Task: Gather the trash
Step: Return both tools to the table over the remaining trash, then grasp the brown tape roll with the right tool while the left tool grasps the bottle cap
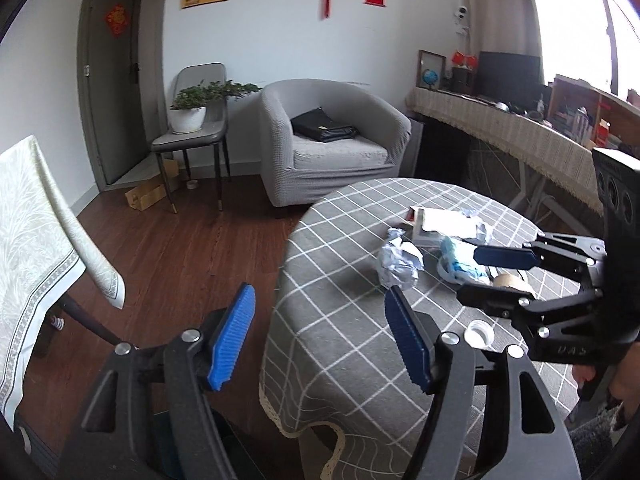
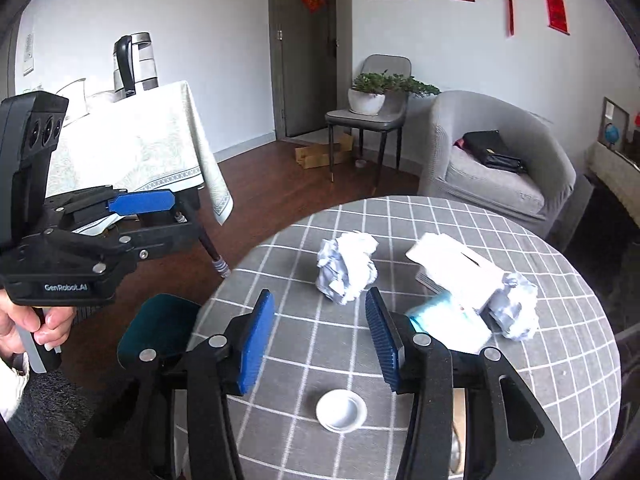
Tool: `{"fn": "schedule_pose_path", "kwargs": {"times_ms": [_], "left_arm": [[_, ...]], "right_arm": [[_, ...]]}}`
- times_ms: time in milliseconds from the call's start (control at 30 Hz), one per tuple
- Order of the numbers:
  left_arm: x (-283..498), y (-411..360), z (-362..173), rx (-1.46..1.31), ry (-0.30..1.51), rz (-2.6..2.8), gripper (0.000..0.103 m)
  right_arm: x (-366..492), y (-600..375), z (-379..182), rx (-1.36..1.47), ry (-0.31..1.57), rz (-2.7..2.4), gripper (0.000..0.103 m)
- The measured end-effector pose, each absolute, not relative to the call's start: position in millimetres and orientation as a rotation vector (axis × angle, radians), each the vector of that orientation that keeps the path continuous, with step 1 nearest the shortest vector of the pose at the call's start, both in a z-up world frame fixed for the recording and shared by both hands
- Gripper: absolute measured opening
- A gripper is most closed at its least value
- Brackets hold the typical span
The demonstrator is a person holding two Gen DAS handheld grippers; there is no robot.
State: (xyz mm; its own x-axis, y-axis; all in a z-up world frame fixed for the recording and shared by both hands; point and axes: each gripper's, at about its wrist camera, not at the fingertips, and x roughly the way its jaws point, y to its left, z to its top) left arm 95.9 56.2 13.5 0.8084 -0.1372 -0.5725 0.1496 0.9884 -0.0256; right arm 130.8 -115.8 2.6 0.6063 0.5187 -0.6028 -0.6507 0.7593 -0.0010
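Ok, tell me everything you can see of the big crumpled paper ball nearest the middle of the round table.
The paper ball is a loosely crushed wad of white paper with bluish-grey shadowed folds, bulky and irregular. It sits on the grey checked tablecloth, free of both tools. It lies apart from the white box and the blue-and-white packet to its right, and beyond the white cap. Nothing but the cloth touches it.

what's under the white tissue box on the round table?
The white tissue box lies on a flat book-like item and overlaps a light-blue packet. Whatever lies beneath its middle is covered.
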Motion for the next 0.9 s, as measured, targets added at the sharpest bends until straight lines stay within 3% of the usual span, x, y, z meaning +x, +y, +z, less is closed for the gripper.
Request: {"fn": "schedule_pose_path", "kwargs": {"times_ms": [733, 900], "left_arm": [[117, -50, -36, 0.143, 0.772, -0.394, 0.071], [122, -64, -42, 0.144, 0.798, -0.421, 0.063]], "right_arm": [[134, -216, -33, -0.215, 0.712, 0.56, 0.037], [136, -221, -43, -0.223, 0.75, 0.561, 0.02]]}}
